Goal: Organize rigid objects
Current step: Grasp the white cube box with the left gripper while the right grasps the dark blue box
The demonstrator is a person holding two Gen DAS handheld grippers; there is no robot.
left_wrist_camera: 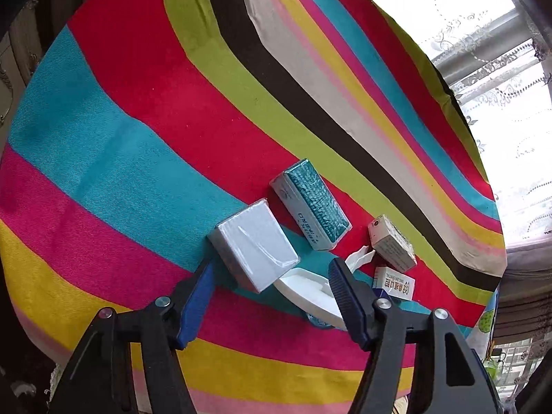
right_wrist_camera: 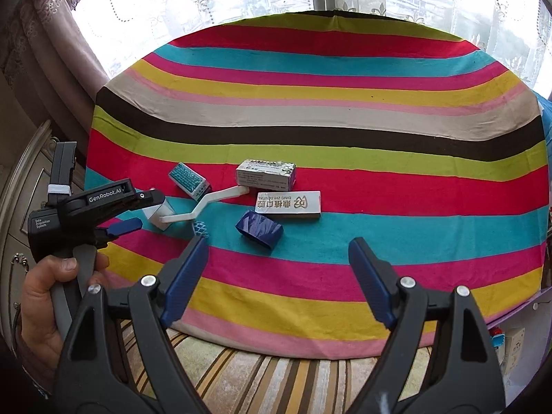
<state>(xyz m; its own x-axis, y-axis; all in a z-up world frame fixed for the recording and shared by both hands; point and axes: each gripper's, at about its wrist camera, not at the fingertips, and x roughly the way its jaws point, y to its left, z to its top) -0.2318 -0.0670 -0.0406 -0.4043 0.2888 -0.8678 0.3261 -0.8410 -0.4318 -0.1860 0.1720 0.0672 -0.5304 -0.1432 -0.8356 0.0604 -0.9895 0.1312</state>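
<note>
Left wrist view: left gripper (left_wrist_camera: 272,269) points down at the striped cloth (left_wrist_camera: 145,110) on the desk. Its jaws stand apart, pads pressing on nothing. A white wrapped box (left_wrist_camera: 257,248) lies between them, its near corner by the left pad; contact there cannot be confirmed. Landmark: this white wrapped box. Just beyond it lies a teal-topped box (left_wrist_camera: 312,203). To its right, under the right jaw, sits a white plastic piece (left_wrist_camera: 310,291) with a thin handle. Further right are a small cream box (left_wrist_camera: 391,243) and a white printed carton (left_wrist_camera: 393,283), the two nearly touching. The blue tape roll is not seen from here.

Right wrist view: right gripper (right_wrist_camera: 277,262) hovers over the near stripes, jaws wide apart, nothing between them. Only this view shows the dark blue tape roll (right_wrist_camera: 258,229), just ahead of the jaws, and the person's hand (right_wrist_camera: 48,293) on the left gripper's handle. The white wrapped box is mostly hidden behind the left gripper (right_wrist_camera: 134,212); only its end (right_wrist_camera: 160,215) shows. The white plastic piece's handle (right_wrist_camera: 207,203) runs from there to the cream box (right_wrist_camera: 265,172). The printed carton (right_wrist_camera: 288,203) lies right of the handle; the teal-topped box (right_wrist_camera: 189,179) lies beyond it.
</note>
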